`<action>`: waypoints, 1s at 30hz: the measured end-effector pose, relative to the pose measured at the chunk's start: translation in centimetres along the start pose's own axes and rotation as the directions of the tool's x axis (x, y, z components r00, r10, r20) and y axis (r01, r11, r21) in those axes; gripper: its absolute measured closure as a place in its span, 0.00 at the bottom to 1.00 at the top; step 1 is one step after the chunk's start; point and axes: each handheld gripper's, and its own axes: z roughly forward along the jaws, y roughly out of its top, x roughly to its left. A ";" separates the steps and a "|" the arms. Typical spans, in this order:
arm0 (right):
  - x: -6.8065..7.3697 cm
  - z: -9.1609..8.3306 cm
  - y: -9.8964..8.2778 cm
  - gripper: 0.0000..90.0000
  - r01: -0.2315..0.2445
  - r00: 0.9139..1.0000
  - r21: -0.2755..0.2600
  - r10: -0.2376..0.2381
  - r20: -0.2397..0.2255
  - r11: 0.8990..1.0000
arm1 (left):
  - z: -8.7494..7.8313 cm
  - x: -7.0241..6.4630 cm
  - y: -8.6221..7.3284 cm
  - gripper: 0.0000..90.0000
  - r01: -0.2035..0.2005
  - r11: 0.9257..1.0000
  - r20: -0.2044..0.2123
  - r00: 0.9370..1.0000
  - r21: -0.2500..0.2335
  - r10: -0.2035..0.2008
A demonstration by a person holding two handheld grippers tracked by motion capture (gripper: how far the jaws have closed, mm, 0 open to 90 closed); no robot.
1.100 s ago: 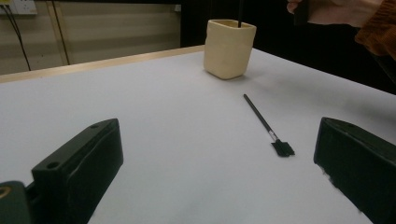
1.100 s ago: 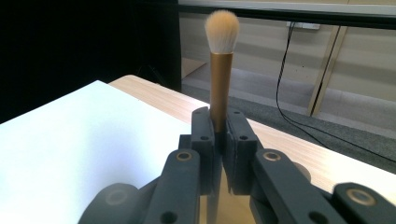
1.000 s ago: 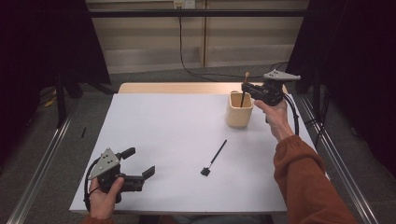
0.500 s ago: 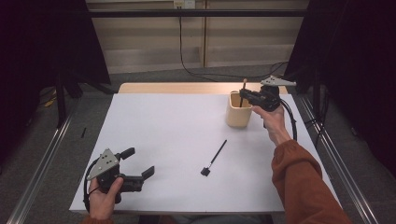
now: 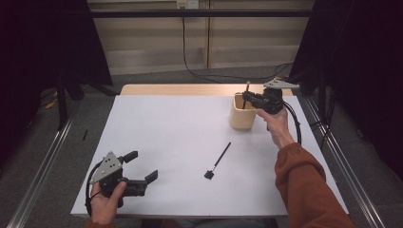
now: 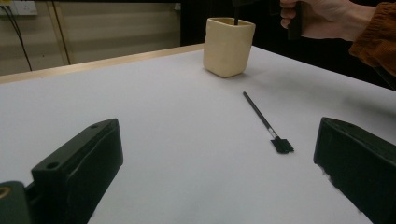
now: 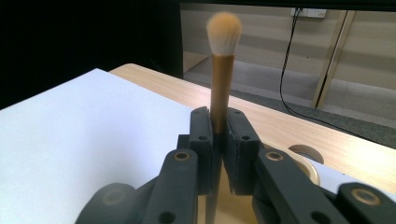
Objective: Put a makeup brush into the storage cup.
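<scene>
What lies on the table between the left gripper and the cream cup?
In the left gripper view, a thin black brush lies on the white tabletop between the left gripper and the cream cup; nothing else.

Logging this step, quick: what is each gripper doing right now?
Left gripper: open, empty.
Right gripper: shut on the makeup brush over the cup.

Cup at two o'clock, loose brush at the table's middle

On the table (image 5: 180, 137), the cup (image 5: 242, 114) stands toward two o'clock from the centre; the right gripper (image 5: 250, 98) sits over its rim, clamping an upright brush (image 7: 220, 88) whose lower end is in the cup. A second brush (image 5: 217, 160) lies flat at five o'clock from centre. The left gripper (image 5: 142, 166) rests at seven o'clock, near the front edge.
</scene>
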 end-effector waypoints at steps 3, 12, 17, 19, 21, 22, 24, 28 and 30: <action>0.0 0.0 0.0 0.84 -0.012 1.000 0.007 0.012 0.000 1.000 | 0.0 0.0 0.0 0.01 -0.002 1.000 0.002 1.000 0.000 0.002; 0.0 -0.3 0.1 0.45 -0.025 1.000 -0.003 0.025 0.007 1.000 | 0.0 0.0 0.0 0.01 -0.007 1.000 0.002 1.000 0.005 0.007; 0.0 -0.3 0.1 0.28 -0.026 1.000 -0.007 0.026 0.006 1.000 | 0.1 0.1 -0.1 0.01 -0.007 1.000 0.002 1.000 0.005 0.007; 0.0 -0.3 0.1 0.19 -0.030 1.000 -0.010 0.030 0.005 1.000 | 0.0 0.1 -0.1 0.01 -0.007 1.000 0.000 1.000 0.002 0.007; 0.1 -0.3 0.1 0.15 -0.031 0.999 -0.015 0.031 0.008 0.999 | 0.1 0.1 -0.1 0.01 -0.007 1.000 0.002 1.000 0.003 0.007; 0.1 -0.3 0.1 0.15 -0.027 1.000 -0.015 0.027 0.002 1.000 | 0.1 0.1 -0.1 0.01 -0.008 1.000 0.002 1.000 0.005 0.008; 0.2 -0.3 0.1 0.11 -0.022 1.000 -0.017 0.022 0.001 1.000 | 0.1 0.1 -0.1 0.01 -0.013 1.000 0.002 1.000 0.005 0.013; 0.4 -0.4 0.1 0.06 -0.028 1.000 -0.020 0.028 0.000 0.999 | 0.0 0.1 -0.1 0.01 -0.011 1.000 -0.001 1.000 0.004 0.011; 0.5 -0.5 0.1 0.03 -0.022 1.000 -0.020 0.022 -0.003 1.000 | 0.0 0.0 0.0 0.01 -0.012 1.000 -0.002 1.000 0.001 0.012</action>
